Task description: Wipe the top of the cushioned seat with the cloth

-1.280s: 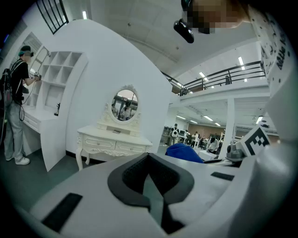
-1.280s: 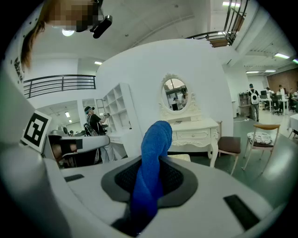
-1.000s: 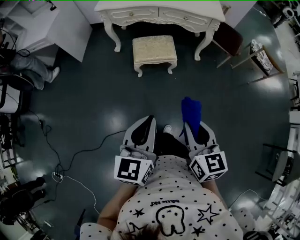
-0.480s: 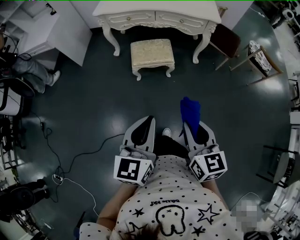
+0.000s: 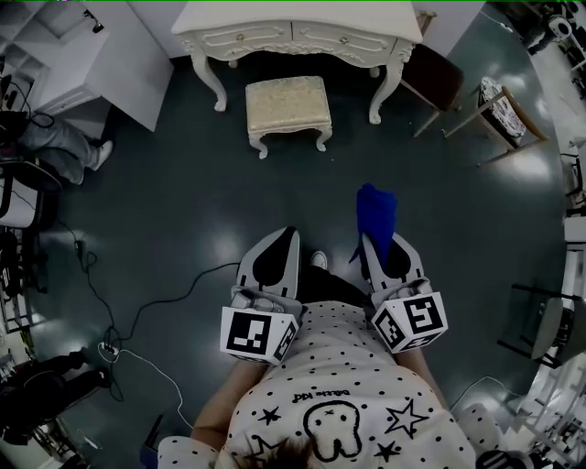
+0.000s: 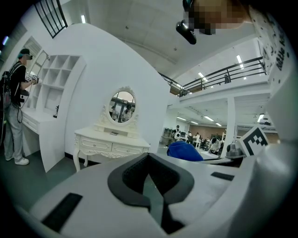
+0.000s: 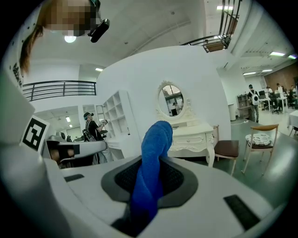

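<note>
At the bottom of the head view, just past my spotted shirt [image 5: 339, 385], I hold both grippers side by side over the dark floor [image 5: 183, 201]. My left gripper [image 5: 286, 240] sits at lower centre, its jaws drawn together with only a thin slit between them and nothing held; its own view [image 6: 149, 175] shows that slit with floor behind. My right gripper [image 5: 375, 245] is just right of it, and its jaws pinch the blue cloth [image 5: 375, 212]. In the right gripper view [image 7: 149, 183] the cloth [image 7: 152, 158] rises out of the jaws as a rolled bundle, its top curling over.

A dark cable [image 5: 156, 302] trails across the floor at lower left.

The cushioned seat [image 5: 287, 101] stands well apart from both grippers, at upper centre of the head view, a cream stool on curved legs, nothing lying on it. Just behind it, along the top edge, is the white dressing table [image 5: 298, 23], its oval mirror [image 6: 122, 106] visible in the left gripper view. A brown-seated chair [image 5: 439, 78] stands at the table's right end.
</note>
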`<state>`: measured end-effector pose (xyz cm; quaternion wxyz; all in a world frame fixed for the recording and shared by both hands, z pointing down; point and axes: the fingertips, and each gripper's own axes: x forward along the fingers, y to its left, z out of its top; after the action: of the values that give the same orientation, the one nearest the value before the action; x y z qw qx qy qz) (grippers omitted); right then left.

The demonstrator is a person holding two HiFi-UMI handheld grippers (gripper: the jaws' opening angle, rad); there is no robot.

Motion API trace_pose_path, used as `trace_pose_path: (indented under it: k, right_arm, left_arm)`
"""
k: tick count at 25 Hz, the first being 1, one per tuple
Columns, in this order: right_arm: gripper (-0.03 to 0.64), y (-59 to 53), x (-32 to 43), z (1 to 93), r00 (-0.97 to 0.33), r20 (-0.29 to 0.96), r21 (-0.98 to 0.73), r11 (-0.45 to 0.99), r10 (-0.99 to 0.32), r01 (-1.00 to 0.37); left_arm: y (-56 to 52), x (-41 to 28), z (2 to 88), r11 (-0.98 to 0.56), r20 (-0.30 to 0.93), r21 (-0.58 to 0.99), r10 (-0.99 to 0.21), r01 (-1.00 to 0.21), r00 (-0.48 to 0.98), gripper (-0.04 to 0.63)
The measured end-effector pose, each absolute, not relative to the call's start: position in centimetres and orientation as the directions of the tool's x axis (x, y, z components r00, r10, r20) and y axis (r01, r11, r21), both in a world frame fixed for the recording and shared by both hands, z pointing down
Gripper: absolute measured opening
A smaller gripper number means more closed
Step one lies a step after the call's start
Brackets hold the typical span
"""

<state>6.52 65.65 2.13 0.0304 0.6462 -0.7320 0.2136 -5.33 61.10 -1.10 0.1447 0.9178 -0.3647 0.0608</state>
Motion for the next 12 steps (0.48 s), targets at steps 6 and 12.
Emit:
trace_pose_path:
  k: [6,12]
  right_arm:
    - [0.089,64.0,6.6,2.9,-0.156,0.353,-0.275,0.057,-0.923,-0.96]
    - [0.089,60.4,6.5,3.6,-0.139,0.381,-0.272,0.033,-0.914,-0.962]
  left_arm:
    - [59.1,-5.8,-0.7,-0.674,0.226,0.234,-0.664,-0.701,0.713,-0.003]
    - [55.3,-6.2,-0.2,-0.675,0.226,0.247,-0.658,-0.695,0.719,-0.003]
